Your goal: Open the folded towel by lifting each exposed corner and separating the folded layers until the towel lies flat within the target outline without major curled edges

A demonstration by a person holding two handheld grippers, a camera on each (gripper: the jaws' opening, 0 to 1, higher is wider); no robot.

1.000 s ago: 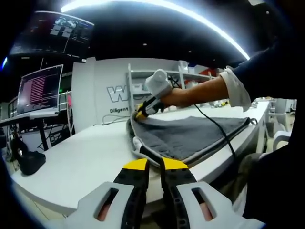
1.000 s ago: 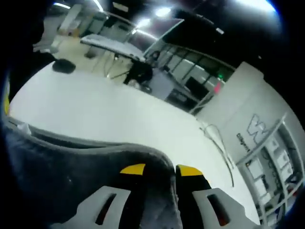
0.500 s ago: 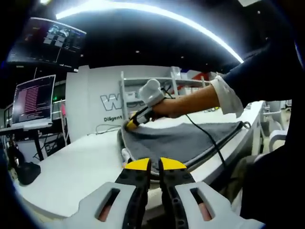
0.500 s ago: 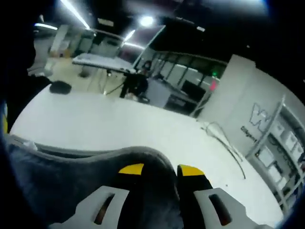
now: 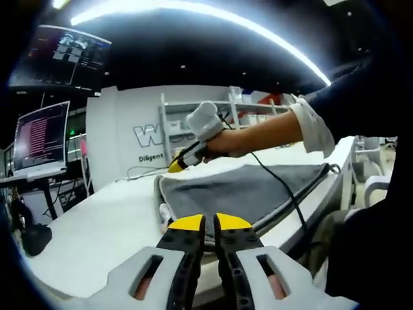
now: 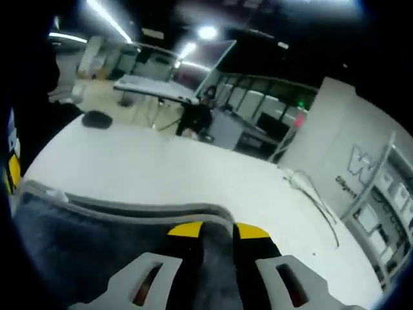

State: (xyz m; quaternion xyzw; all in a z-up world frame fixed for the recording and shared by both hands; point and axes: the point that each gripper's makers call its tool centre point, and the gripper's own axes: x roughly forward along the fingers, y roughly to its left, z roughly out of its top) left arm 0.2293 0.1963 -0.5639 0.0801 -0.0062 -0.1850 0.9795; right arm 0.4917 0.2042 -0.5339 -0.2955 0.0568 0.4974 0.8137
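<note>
The left gripper (image 5: pixel 205 223) has two pale grey moulded plastic jaws with oblong slots showing reddish inside, each ending in black with a bright yellow tip. The right gripper (image 6: pixel 219 230) is built the same way, grey slotted jaws with black ends and yellow tips, and in the left gripper view it shows a rounded white housing behind its yellow nose, from which a thin black cable (image 5: pixel 287 187) trails back. Behind that housing the person's arm wears a dark navy sleeve (image 5: pixel 352 97) over a white turned-back cuff (image 5: pixel 312 126).
</note>
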